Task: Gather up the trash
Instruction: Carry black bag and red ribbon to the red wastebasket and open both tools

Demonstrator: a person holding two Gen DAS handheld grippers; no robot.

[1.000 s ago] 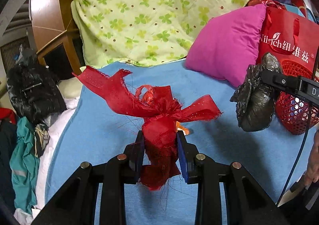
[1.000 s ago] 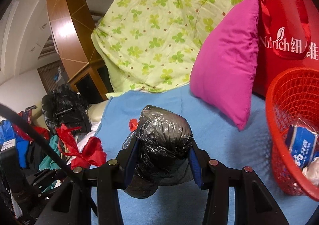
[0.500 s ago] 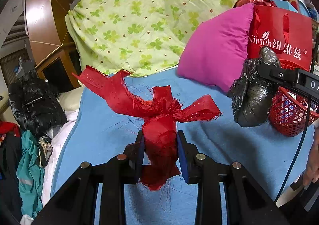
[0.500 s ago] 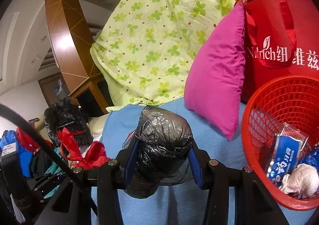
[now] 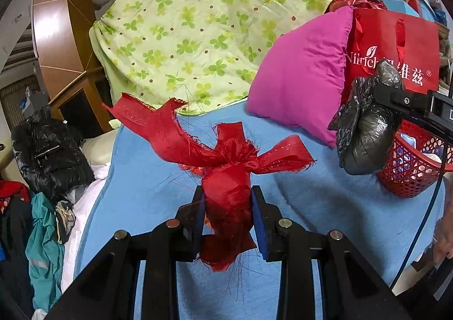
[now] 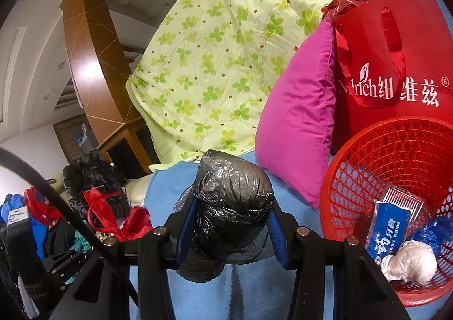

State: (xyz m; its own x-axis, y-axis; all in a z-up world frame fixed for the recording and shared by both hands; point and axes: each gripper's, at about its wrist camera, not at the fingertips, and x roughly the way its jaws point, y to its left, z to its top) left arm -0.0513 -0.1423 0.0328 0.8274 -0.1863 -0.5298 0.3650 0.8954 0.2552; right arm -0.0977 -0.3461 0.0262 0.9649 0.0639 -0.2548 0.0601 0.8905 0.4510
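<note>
A frayed red ribbon bow (image 5: 226, 161) is clamped in my left gripper (image 5: 226, 201), held above the blue bed sheet (image 5: 147, 189). My right gripper (image 6: 230, 219) is shut on a crumpled black plastic bag (image 6: 229, 201), also lifted off the sheet. In the left wrist view that black plastic bag (image 5: 365, 135) hangs at the right, just in front of the red mesh basket (image 5: 410, 175). In the right wrist view the red mesh basket (image 6: 368, 167) sits at the right, holding a blue toothpaste box (image 6: 389, 225), a white wad (image 6: 407, 263) and blue wrapping. The red ribbon bow (image 6: 124, 220) shows at the left.
A magenta pillow (image 5: 303, 76) and a red shopping bag (image 5: 396, 48) stand behind the basket. A green clover quilt (image 5: 203, 25) is heaped at the bed's head. Dark clothes and a black jacket (image 5: 48, 155) lie off the left edge. A wooden headboard (image 5: 56, 31) rises behind.
Both grippers have moved toward the basket with their loads still held; the basket now fills more of the right wrist view and its contents show.
</note>
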